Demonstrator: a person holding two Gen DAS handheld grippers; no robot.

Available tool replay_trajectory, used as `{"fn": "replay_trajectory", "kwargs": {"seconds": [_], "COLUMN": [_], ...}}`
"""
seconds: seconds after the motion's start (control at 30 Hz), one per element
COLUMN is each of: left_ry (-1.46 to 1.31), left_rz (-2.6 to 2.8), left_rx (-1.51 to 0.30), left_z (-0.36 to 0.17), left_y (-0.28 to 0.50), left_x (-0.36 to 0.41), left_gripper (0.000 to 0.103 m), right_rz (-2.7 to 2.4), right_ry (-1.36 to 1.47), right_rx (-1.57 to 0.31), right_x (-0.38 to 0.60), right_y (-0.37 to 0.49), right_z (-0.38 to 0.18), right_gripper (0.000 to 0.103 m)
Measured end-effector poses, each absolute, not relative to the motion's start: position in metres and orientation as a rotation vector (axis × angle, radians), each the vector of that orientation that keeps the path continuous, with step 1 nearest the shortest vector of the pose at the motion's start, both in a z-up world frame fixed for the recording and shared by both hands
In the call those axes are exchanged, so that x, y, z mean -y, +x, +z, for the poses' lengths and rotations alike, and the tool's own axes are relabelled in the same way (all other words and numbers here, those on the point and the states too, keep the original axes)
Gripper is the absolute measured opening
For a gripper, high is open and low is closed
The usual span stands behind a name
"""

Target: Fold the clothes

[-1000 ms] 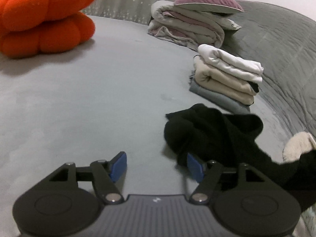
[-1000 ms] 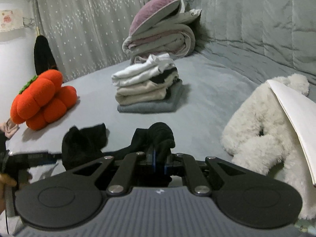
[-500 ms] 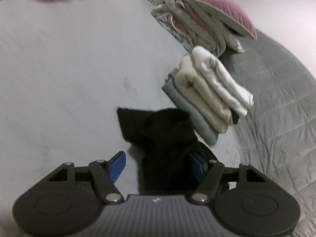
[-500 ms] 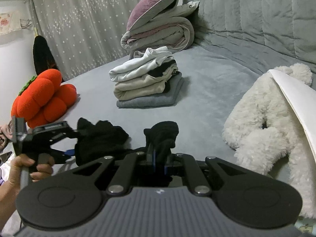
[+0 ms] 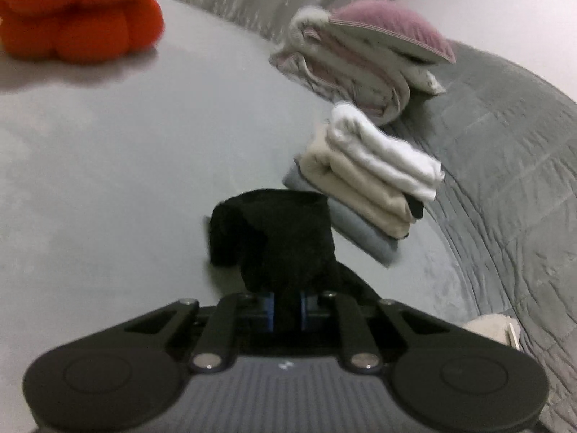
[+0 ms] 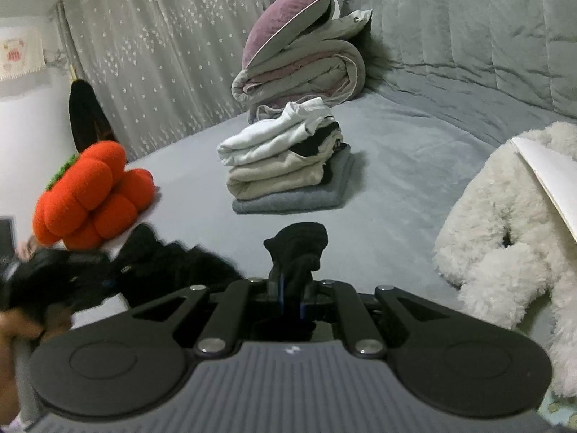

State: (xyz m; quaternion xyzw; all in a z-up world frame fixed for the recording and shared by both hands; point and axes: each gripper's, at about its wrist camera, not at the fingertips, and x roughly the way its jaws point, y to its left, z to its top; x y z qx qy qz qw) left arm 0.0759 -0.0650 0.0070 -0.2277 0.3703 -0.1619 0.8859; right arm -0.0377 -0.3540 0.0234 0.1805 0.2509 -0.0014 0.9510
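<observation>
- A soft black knitted garment (image 5: 277,231) lay bunched on a pale grey bed sheet (image 5: 108,180), lifted at two places by a pair of handheld two-finger tongs.
- The left gripper (image 5: 286,308) had its blue-padded fingers drawn almost together, pinching a thick wad of the black fabric; the cloth rose in a dark hump just ahead of the tips.
- The right gripper (image 6: 291,299) was likewise closed tight on another part of the same garment, a crumpled knot of it standing up just above the fingers.
- In the right wrist view, the rest of the cloth trailed off to the left toward the blurred left tool and the person's hand (image 6: 21,328).
- Just beyond the black garment stood a neat stack of folded clothes (image 6: 285,158): a white piece on top, cream ones beneath, a grey one at the bottom.
- Behind the stack sat a rolled grey and pink quilt (image 6: 303,75) with a mauve pillow on it.
- An orange pumpkin-shaped plush cushion (image 6: 86,198) lay to the left, and a fluffy white plush toy (image 6: 505,223) to the right.
- The garment looked light, limp and stretchy, so it would likely sag and bunch between the two holds and keep no shape of its own.
- It would probably handle best taken by edges or corners and pulled flat, since wads like these hide where the hems lie; which part each tong held could not be made out.
</observation>
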Motion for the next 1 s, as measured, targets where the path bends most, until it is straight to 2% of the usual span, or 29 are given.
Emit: {"fn": "replay_trajectory", "kwargs": {"seconds": [0.27, 0.5, 0.77, 1.0], "left_ry": [-0.489, -0.498, -0.475, -0.387], "left_rz": [-0.239, -0.218, -0.208, -0.25], "left_rx": [-0.74, -0.781, -0.888, -1.005], "left_z": [0.038, 0.044, 0.02, -0.011], "left_y": [0.007, -0.06, -0.127, -0.142], "left_x": [-0.012, -0.052, -0.065, -0.061], "left_gripper": [0.011, 0.011, 0.011, 0.012], "right_rz": [0.059, 0.119, 0.159, 0.171], "right_ry": [0.404, 0.415, 0.46, 0.437], "right_rx": [-0.451, -0.392, -0.375, -0.442], "right_x": [0.34, 0.315, 0.293, 0.271], "right_y": [-0.039, -0.036, -0.021, 0.003], "right_z": [0.045, 0.065, 0.072, 0.058], "right_gripper": [0.009, 0.009, 0.009, 0.009]}}
